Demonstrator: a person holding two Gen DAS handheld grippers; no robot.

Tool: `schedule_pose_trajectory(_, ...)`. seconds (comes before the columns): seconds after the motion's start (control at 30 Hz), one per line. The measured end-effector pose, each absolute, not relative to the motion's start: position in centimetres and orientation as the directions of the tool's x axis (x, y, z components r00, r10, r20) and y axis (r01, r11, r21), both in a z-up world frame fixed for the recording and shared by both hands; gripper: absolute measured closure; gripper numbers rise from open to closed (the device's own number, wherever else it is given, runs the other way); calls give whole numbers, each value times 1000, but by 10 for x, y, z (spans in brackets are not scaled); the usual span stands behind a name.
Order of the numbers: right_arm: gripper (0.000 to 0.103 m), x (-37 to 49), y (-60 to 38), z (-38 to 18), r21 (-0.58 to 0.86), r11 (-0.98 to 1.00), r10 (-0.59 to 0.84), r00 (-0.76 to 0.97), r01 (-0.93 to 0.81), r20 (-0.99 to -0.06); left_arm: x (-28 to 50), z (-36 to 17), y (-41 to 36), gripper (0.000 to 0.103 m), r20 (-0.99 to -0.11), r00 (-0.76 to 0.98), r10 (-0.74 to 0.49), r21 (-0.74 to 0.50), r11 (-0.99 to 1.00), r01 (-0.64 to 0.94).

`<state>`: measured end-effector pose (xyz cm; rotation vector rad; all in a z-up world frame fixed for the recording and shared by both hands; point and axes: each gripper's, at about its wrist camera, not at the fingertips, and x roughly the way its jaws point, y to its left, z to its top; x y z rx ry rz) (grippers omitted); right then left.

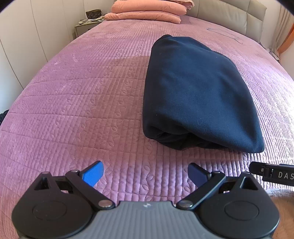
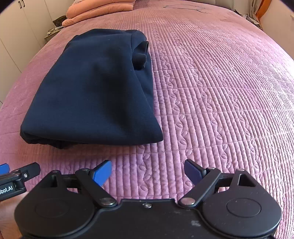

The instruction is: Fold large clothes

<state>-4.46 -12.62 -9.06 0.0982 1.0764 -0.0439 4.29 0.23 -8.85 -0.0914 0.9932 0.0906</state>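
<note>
A dark navy garment (image 1: 198,92) lies folded into a thick rectangle on the pink quilted bedspread (image 1: 73,95). In the right wrist view the same navy garment (image 2: 95,92) sits left of centre, a cuff showing at its far right corner. My left gripper (image 1: 146,174) is open over bare quilt, short of the garment's near left corner, with nothing between its blue pads (image 1: 93,173). My right gripper (image 2: 148,172) is open too, near the bed's front, below and right of the garment's near edge. Each gripper's body shows at the other view's edge.
Folded salmon bedding (image 1: 147,11) is stacked at the head of the bed, beside a padded headboard (image 1: 229,16). A small nightstand (image 1: 82,27) with clutter stands at the far left, next to white wardrobe doors (image 2: 16,27). Bare bedspread (image 2: 220,82) stretches to the garment's right.
</note>
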Motion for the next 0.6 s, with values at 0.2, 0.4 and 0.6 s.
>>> schedule_pose_trajectory(0.2, 1, -44, -126, -91, 58, 995, 11, 474, 83, -880, 42, -88, 3, 4, -839, 544, 27, -43, 992, -116)
schedule_pose_trajectory(0.4, 1, -44, -126, -90, 55, 995, 10, 476, 80, -879, 43, -88, 4, 2, -838, 545, 25, -44, 993, -112)
schedule_pose_trajectory(0.6, 1, -45, -126, -90, 56, 995, 11, 475, 81, -880, 44, -89, 4, 1, -843, 537, 14, -50, 993, -104)
